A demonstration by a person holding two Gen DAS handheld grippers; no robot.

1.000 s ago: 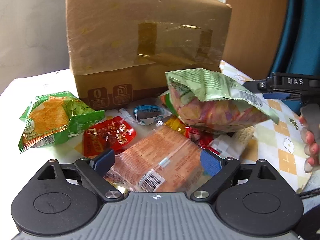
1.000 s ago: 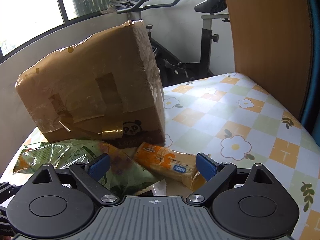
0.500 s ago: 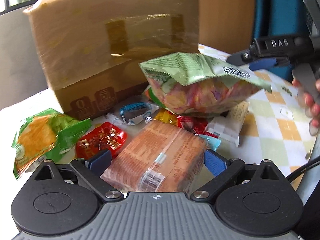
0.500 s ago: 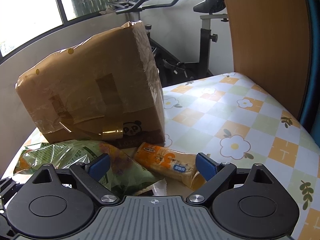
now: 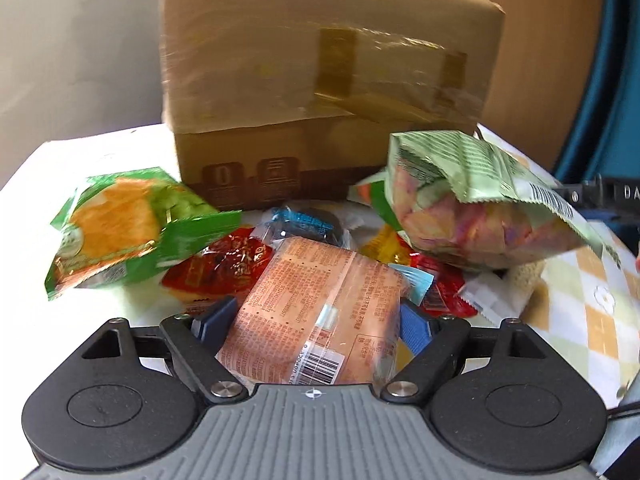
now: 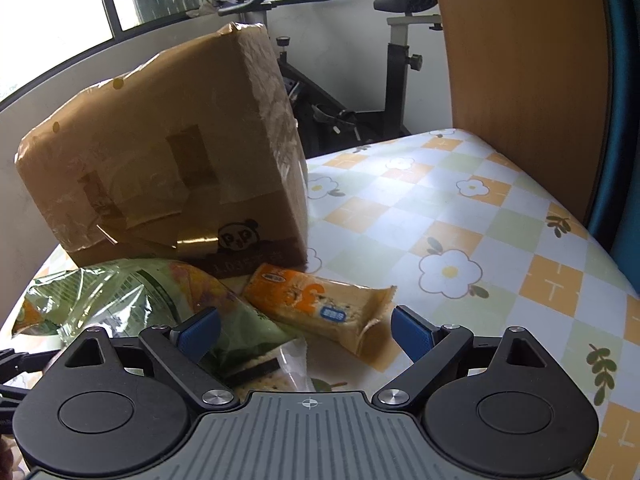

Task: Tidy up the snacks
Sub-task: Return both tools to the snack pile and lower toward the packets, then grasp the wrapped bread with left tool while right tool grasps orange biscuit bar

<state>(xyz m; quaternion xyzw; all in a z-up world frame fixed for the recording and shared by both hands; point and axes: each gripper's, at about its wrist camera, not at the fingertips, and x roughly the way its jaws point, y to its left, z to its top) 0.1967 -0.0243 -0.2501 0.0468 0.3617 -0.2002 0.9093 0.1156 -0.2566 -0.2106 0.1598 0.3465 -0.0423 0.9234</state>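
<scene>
Left hand-held gripper [image 5: 314, 322]: jaws just closing, pads against orange snack pack [image 5: 320, 312].
Right hand-held gripper [image 6: 306, 330]: jaws apart, empty.

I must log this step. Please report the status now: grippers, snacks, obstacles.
Left gripper closing around orange packet, contact unclear. Right gripper open, empty. Green bag beside packet; box behind.

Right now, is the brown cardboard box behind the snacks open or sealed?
Sealed, on the faces shown: the brown cardboard box is wrapped in glossy tape, with no flap lifted in either wrist view.
</scene>
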